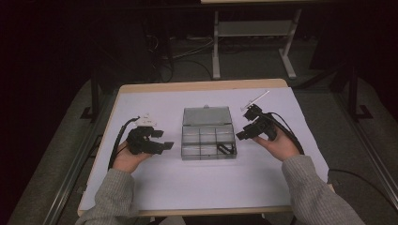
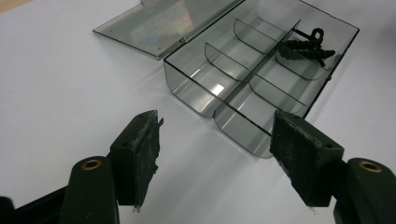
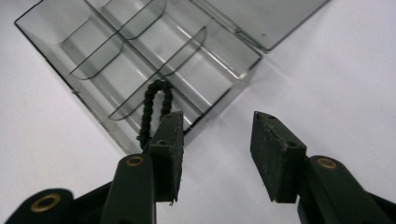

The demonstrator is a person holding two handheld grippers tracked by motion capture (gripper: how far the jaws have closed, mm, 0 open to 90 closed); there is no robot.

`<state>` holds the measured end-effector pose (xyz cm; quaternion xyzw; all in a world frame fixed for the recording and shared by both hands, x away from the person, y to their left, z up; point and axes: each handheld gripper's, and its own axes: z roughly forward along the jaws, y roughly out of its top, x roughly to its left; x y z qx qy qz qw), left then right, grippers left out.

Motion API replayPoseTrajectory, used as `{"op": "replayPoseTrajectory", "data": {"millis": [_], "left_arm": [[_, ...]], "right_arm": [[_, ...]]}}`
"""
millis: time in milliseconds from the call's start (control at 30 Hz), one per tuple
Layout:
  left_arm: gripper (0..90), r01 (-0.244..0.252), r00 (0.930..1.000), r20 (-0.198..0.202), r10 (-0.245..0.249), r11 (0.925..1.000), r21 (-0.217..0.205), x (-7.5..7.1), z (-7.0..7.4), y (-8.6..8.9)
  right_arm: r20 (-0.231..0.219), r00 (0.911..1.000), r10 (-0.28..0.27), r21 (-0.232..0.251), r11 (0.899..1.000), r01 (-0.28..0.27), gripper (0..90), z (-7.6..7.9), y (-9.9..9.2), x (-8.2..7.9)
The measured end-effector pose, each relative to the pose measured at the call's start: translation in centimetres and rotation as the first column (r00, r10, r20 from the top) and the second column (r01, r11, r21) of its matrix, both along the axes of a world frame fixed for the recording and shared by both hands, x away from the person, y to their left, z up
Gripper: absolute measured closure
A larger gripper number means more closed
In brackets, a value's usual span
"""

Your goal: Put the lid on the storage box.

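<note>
I hold both grippers wide and empty—left gripper (image 1: 162, 145) and right gripper (image 1: 245, 133) flanking the open clear compartment box (image 1: 209, 138) on the white table (image 1: 197, 183)—a black cord (image 2: 306, 45) in its near-right compartment; no legible writing anywhere.

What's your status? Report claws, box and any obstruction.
Left claw open, empty, left of clear smoky plastic compartment box. Right claw open, empty, at its right. Lid open; black braided loop in near-right compartment. Nothing in the way.

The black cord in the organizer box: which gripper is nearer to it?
Right. The black cord lies in the box's near-right compartment, and the right gripper sits just off that corner. The left gripper is across the box, on its far side from the cord.
</note>
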<state>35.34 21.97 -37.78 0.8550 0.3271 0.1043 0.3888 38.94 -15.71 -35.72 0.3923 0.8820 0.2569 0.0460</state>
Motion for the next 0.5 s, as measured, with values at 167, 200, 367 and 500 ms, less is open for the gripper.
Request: {"op": "replayPoseTrajectory", "data": {"millis": [167,200,367,500], "left_arm": [[30.6,0.003,0.9999,-0.016,-0.003,1.0,0.007,0.7,0.2,-0.6],[30.3,0.002,0.9997,-0.025,-0.002,1.0,0.003,0.8,0.1,-0.8],[29.4,0.009,0.9995,-0.029,-0.009,1.0,0.001,1.4,0.4,-1.4],[28.7,0.008,0.9992,-0.038,-0.008,1.0,0.004,2.0,0.6,-1.6]], "right_arm": [[-0.003,0.9997,-0.022,0.006,1.0,0.022,46.9,0.6,-0.7,0.5],[-0.001,0.9998,-0.022,0.011,1.0,0.022,46.8,0.7,-0.8,0.6],[-0.008,0.9995,-0.03,0.03,0.999,0.031,44.5,1.2,-1.2,1.3],[-0.013,0.9994,-0.032,0.031,0.999,0.032,40.5,1.6,-1.2,2.0]]}}
